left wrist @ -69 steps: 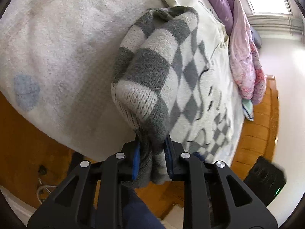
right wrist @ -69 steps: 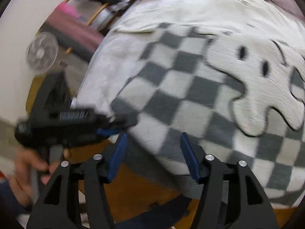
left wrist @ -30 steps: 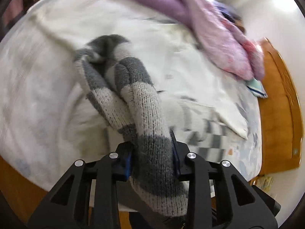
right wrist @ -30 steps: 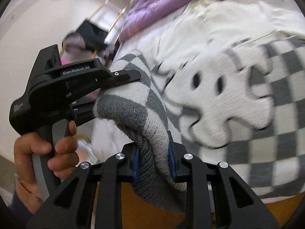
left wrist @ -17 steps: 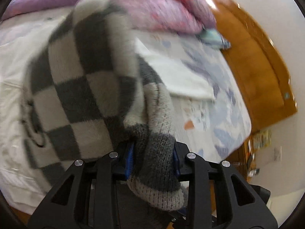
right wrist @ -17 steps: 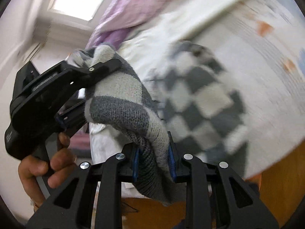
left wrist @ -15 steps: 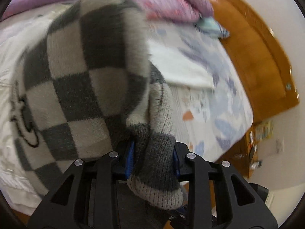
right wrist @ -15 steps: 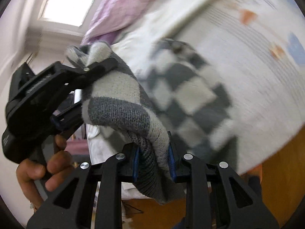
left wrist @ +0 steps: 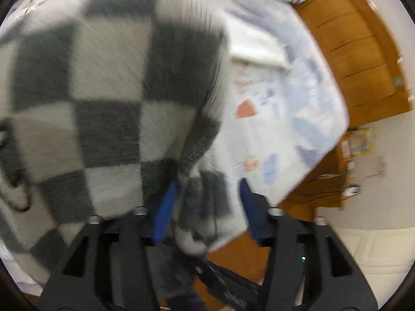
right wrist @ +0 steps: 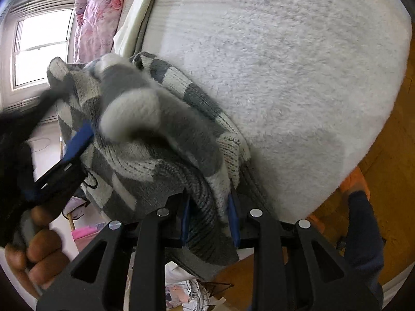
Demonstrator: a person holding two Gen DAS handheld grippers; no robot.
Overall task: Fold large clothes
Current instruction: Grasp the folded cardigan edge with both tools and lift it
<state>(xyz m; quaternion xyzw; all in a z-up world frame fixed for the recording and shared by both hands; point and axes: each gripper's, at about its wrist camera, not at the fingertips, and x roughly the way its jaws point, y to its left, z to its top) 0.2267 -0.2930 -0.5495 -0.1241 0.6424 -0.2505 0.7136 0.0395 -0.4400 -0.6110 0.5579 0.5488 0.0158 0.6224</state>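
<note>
The grey and white checked sweater (left wrist: 109, 98) fills the left of the left wrist view, blurred by motion. My left gripper (left wrist: 207, 202) has its jaws apart, with sweater cloth loose between them. In the right wrist view the sweater (right wrist: 155, 140) is bunched over the near edge of the bed (right wrist: 298, 83). My right gripper (right wrist: 210, 215) is shut on a thick fold of it. The left gripper (right wrist: 64, 160) shows at the left there, held by a hand.
A fluffy white blanket (right wrist: 311, 51) covers the bed, with a pink floral quilt (right wrist: 96, 7) at its far end. A wooden bed frame (left wrist: 350, 39) and wooden floor (right wrist: 384, 181) lie beyond. A window (right wrist: 39, 49) is at far left.
The left gripper has opened and let the sweater fold slip loose. The right gripper has swung the sweater over toward the bed's near edge and still grips it.
</note>
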